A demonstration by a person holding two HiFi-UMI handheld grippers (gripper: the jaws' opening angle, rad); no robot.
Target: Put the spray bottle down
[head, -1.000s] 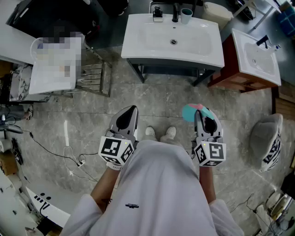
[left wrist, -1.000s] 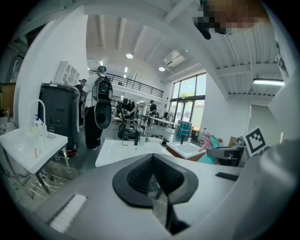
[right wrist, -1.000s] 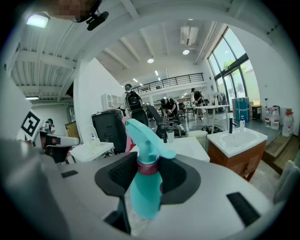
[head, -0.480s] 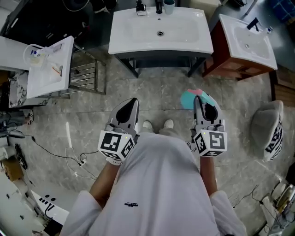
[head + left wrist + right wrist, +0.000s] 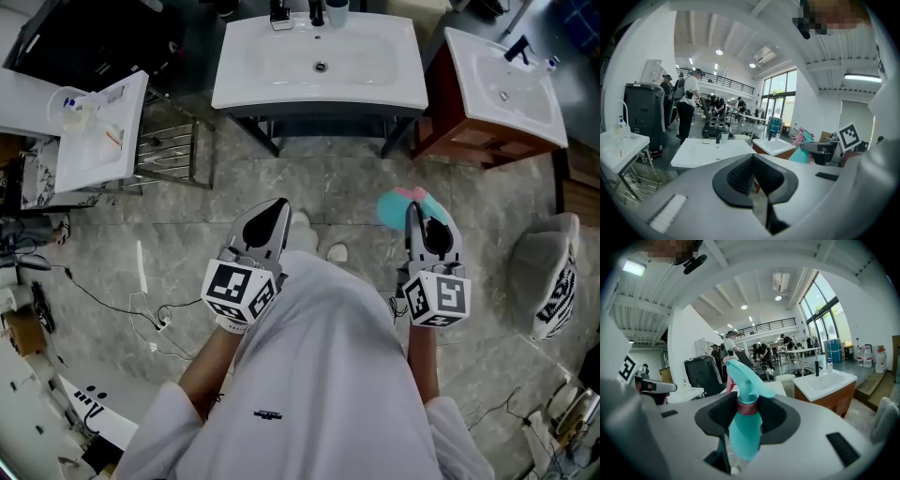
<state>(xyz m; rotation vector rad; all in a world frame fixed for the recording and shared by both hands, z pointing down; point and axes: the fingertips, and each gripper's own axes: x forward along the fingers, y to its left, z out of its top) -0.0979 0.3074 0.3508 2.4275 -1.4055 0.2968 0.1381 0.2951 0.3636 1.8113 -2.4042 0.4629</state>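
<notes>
Spray bottle (image 5: 742, 437): teal plastic, pink collar, upright in the air, not yet set down.
Right gripper (image 5: 419, 217): pinching the bottle's neck, so it hangs steady.
Left gripper (image 5: 273, 217): pressed together, empty, kept aside.
White washbasin (image 5: 375, 89): flat rim ahead, a likely landing spot.
Grey stone floor (image 5: 347, 192): open between.

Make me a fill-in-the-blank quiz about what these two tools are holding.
The right tool clamps a teal ____.
The left tool holds ____.
The washbasin on the wooden cabinet stands to the person's ____.
Missing words: spray bottle; nothing; right.
</notes>
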